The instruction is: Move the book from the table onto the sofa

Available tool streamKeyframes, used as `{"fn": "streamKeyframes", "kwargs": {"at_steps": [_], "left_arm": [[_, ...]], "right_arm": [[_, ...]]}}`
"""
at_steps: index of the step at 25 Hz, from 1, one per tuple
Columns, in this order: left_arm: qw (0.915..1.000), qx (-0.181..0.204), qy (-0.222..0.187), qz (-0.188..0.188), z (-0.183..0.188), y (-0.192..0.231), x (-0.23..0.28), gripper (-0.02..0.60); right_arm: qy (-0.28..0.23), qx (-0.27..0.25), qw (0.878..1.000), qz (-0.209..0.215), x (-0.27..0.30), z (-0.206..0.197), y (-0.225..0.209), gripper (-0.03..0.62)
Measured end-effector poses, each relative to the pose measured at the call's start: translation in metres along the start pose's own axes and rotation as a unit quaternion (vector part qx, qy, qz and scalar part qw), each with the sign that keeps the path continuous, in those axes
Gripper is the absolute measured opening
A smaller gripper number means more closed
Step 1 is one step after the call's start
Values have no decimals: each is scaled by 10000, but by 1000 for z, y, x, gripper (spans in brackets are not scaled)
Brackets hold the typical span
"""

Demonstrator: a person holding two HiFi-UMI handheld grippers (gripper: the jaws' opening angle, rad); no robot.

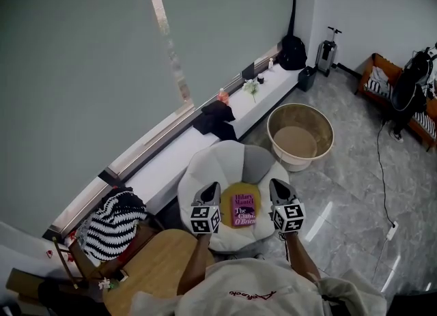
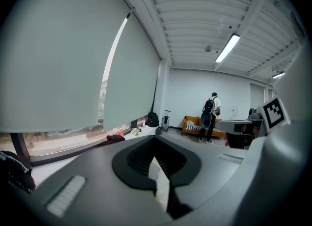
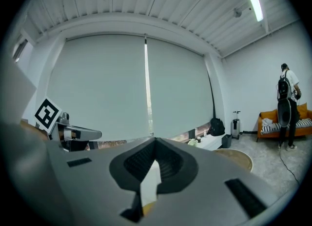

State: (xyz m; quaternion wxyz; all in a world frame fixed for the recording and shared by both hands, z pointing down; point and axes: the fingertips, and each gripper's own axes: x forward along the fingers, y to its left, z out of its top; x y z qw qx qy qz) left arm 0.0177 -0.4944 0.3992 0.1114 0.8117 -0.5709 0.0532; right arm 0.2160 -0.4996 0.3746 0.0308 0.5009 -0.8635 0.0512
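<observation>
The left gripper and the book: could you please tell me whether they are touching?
Apart. The head view shows a strip of yellow cushion between the shut left gripper and the book.

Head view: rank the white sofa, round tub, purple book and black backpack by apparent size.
1. white sofa
2. round tub
3. purple book and black backpack look alike; the backpack sits farther off, so I won't rank them.

Grey roller blinds [image 1: 82, 69] drawn over a wide window, with a daylight slit between the panels. Long white sill [image 1: 177, 154] below. Glossy grey marble-tile floor [image 1: 355, 171], round beige tub [image 1: 298, 141] standing on it. White wall [image 1: 382, 7] with an orange couch [image 1: 386, 69] near it. Ribbed ceiling [image 2: 204, 20], strip light [image 2: 227, 48] lit.
</observation>
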Motion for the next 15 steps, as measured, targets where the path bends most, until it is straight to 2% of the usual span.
{"fn": "streamKeyframes", "kwargs": {"at_steps": [15], "left_arm": [[10000, 61, -36, -30, 7, -1, 1, 8]], "right_arm": [[25, 52, 9999, 110, 7, 0, 7, 6]]}}
